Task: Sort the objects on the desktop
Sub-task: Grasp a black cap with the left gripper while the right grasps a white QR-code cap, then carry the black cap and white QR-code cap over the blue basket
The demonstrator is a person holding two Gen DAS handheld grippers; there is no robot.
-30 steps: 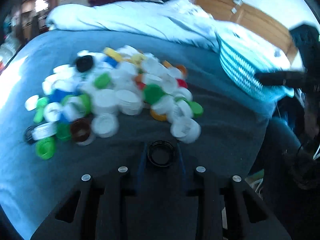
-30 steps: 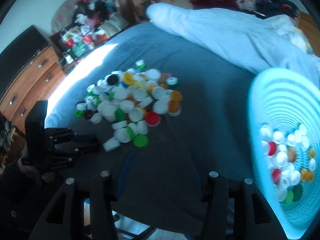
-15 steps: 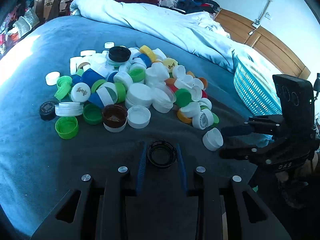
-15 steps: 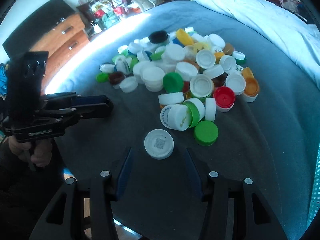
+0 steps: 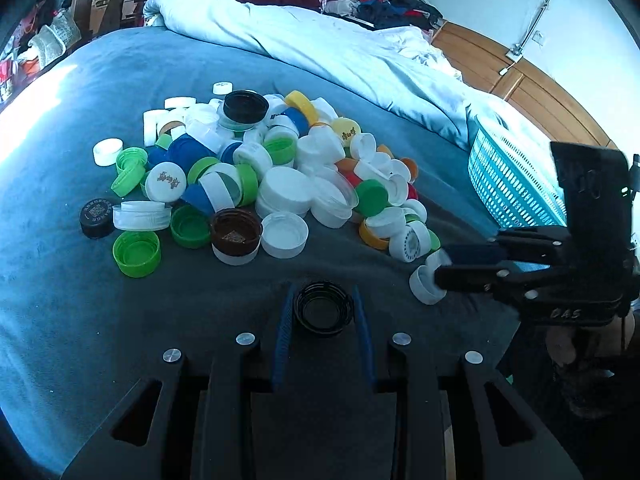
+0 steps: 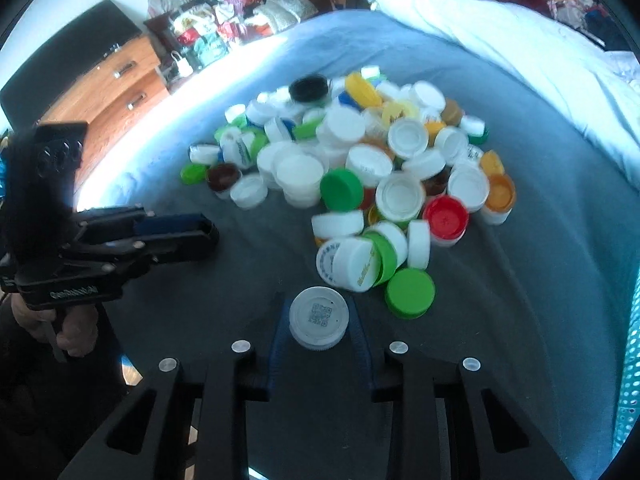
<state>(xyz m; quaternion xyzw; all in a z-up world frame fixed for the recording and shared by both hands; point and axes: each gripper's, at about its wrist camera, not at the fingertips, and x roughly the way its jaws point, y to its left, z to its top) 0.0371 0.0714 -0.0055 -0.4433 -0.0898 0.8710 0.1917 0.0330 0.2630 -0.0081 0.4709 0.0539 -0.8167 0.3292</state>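
While both of our grippers work the near edge of a heap of bottle caps on a blue-grey bedspread, the risks begin at our left. There, our left gripper has a black ring cap between its blue pads, open side up; the pads look to touch its rim, so we judge it grasped, though only lightly. A thin ring held this way could pivot or spring out if we swing quickly.

In the middle, the heap lies loose and stacked, and a careless sweep could scatter caps across the soft cover.

Further right, our right gripper brackets a white cap with a printed code, its pads right at the cap's sides; whether they are clenched on it we cannot tell. If they are not, lifting now would leave the cap behind.

At the far right stands the turquoise basket, near the bed's edge, so a dropped cap could roll off.
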